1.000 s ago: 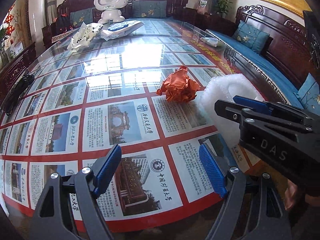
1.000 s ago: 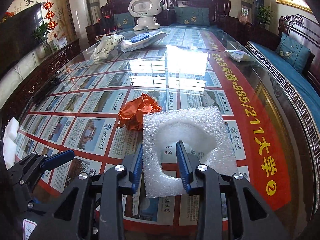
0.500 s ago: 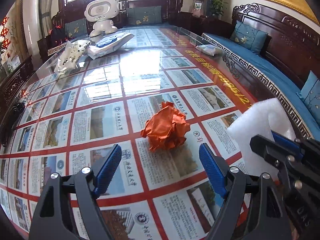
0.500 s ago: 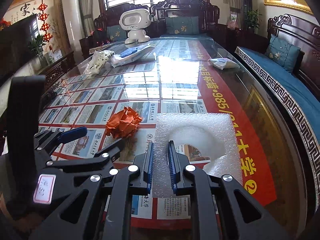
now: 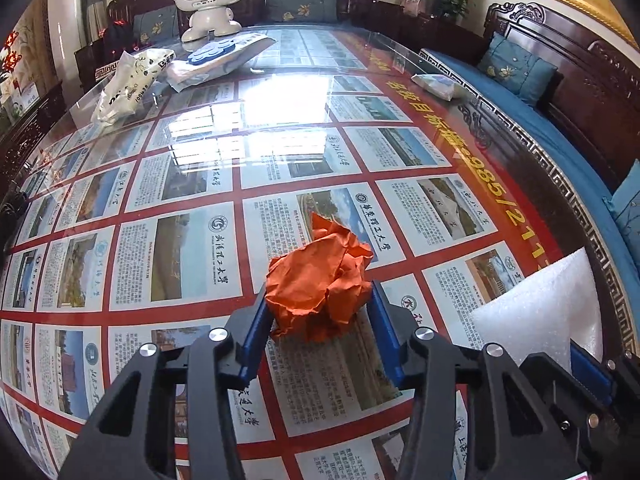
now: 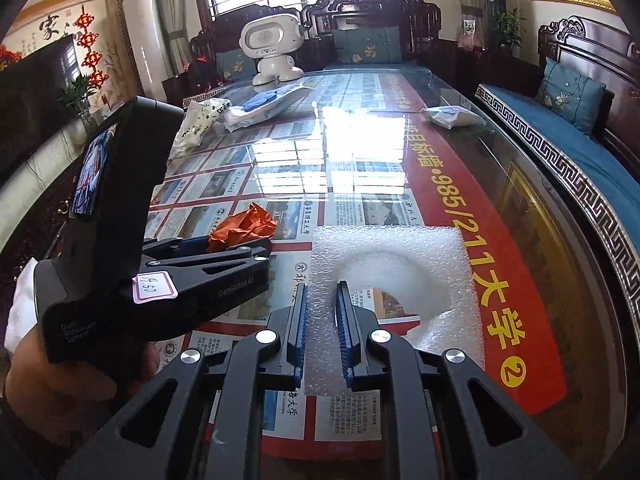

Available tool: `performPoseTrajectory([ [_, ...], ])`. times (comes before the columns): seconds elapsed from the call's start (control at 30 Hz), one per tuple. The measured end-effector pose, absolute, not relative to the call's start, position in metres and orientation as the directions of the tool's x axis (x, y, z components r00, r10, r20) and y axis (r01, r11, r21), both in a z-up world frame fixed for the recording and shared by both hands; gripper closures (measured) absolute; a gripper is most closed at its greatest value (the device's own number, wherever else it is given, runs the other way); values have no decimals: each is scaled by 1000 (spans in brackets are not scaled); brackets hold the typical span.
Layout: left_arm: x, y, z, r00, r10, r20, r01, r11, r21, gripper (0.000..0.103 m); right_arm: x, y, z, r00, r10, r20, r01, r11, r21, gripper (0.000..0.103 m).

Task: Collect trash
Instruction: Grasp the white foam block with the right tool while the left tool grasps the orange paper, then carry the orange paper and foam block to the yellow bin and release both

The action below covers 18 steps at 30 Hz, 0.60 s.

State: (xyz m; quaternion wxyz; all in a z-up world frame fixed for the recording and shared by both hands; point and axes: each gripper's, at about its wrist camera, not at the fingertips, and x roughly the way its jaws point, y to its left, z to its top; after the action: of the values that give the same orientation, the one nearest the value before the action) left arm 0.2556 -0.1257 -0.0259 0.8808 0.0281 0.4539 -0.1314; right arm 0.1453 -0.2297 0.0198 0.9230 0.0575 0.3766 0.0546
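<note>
Orange paper ball point(image 5: 318, 286) sits squeezed between our left gripper point(image 5: 318, 316) pads, while our right gripper point(image 6: 322, 330) pinches the white foam sheet point(image 6: 394, 268) near it.

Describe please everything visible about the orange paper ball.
The orange paper ball is a crumpled, creased sheet of thin paper, loosely wadded. It lies on the glass-topped table, between the blue pads of the left gripper, which close in on both its sides. The white foam sheet lies apart, to its right.
</note>
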Motion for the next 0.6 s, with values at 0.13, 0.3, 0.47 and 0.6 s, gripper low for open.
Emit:
performPoseTrajectory([
  [0.13,240,-119,-22,566,-211,-797,268,961,-64,60,141,-233,20,712,146,-687,-53,987,155,89],
  [0.3,205,-112,-15,584,-223,-781,289,956,-57,61,130,-229,22,711,143,-689,-57,988,147,89],
  [0.47,165,-104,-3,612,-219,-760,299,954,-35,61,110,-222,30,718,145,-681,-68,988,138,89],
  [0.6,124,-99,9,633,-229,-740,316,949,-23,61,78,-216,39,730,149,-667,-77,988,136,89],
])
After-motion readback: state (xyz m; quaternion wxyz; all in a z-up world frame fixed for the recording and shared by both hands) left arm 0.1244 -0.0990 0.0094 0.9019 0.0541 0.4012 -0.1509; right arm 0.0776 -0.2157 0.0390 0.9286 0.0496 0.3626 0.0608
